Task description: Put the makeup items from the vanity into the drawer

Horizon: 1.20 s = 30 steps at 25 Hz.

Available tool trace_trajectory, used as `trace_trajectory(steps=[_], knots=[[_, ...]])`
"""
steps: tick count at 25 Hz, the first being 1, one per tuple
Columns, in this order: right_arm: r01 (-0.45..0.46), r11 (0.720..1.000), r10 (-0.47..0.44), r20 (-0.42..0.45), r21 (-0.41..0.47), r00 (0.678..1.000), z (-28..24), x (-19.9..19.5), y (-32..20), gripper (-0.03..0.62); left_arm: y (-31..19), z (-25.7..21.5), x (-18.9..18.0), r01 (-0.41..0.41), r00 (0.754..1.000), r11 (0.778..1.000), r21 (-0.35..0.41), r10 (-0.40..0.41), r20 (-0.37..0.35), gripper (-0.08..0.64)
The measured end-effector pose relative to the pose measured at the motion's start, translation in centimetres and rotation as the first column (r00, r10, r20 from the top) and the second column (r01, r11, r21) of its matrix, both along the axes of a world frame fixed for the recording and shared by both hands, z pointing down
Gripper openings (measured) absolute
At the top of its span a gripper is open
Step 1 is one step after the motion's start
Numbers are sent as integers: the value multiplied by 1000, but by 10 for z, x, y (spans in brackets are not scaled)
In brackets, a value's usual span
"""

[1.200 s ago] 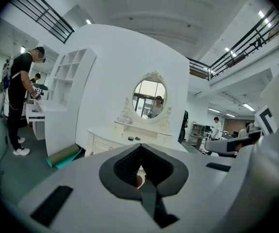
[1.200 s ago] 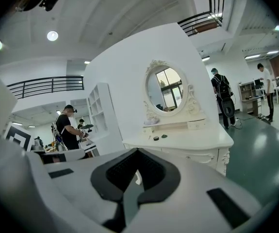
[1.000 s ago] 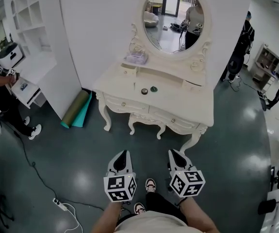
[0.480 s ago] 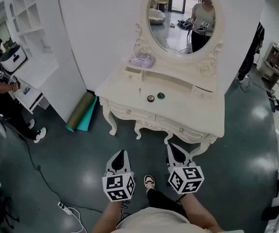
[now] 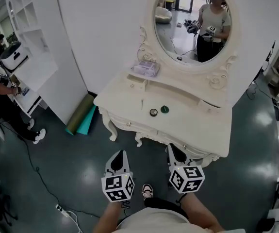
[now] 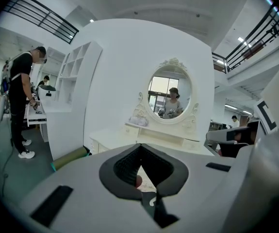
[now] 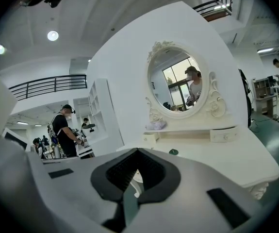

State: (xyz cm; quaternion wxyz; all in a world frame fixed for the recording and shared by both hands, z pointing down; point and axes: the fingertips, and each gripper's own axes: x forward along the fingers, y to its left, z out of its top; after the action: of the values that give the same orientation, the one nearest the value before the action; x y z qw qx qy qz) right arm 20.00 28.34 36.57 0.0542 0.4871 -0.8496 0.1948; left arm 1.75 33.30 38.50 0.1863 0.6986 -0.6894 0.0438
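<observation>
I see a glossy dark green floor (image 5: 57,174), a cream desk (image 5: 188,125) against the white wall (image 5: 105,28) at twelve o'clock, white shelves (image 5: 30,18) at ten o'clock, and rolled mats (image 5: 81,114) at the wall's foot.

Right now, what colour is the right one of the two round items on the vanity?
The right item is dark green; head view shows it best.
</observation>
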Motion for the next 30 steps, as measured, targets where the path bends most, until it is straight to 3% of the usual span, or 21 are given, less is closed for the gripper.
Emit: trace_trajectory(steps=[8,17,22,26,30], knots=[[37,998,-37,0,-47,999,16,-11,-53,17,-51,12,-14,45,999,999,-26,-46,-20,5],[32,997,-31,7,-68,999,23,-5,-102,17,-103,12,-9,30,999,999,-33,-30,15,5],[32,994,-31,11,-107,999,35,-9,-116,17,-117,8,-11,30,999,999,-41,-31,-29,5],[42,993,-42,8,-107,999,39,-20,-128,17,-135,3,-20,30,999,999,-24,-30,-10,5],[1,994,-2,-5,-109,1000,45,-20,-146,17,-162,9,-25,-4,1000,1000,-24,4,1,5]])
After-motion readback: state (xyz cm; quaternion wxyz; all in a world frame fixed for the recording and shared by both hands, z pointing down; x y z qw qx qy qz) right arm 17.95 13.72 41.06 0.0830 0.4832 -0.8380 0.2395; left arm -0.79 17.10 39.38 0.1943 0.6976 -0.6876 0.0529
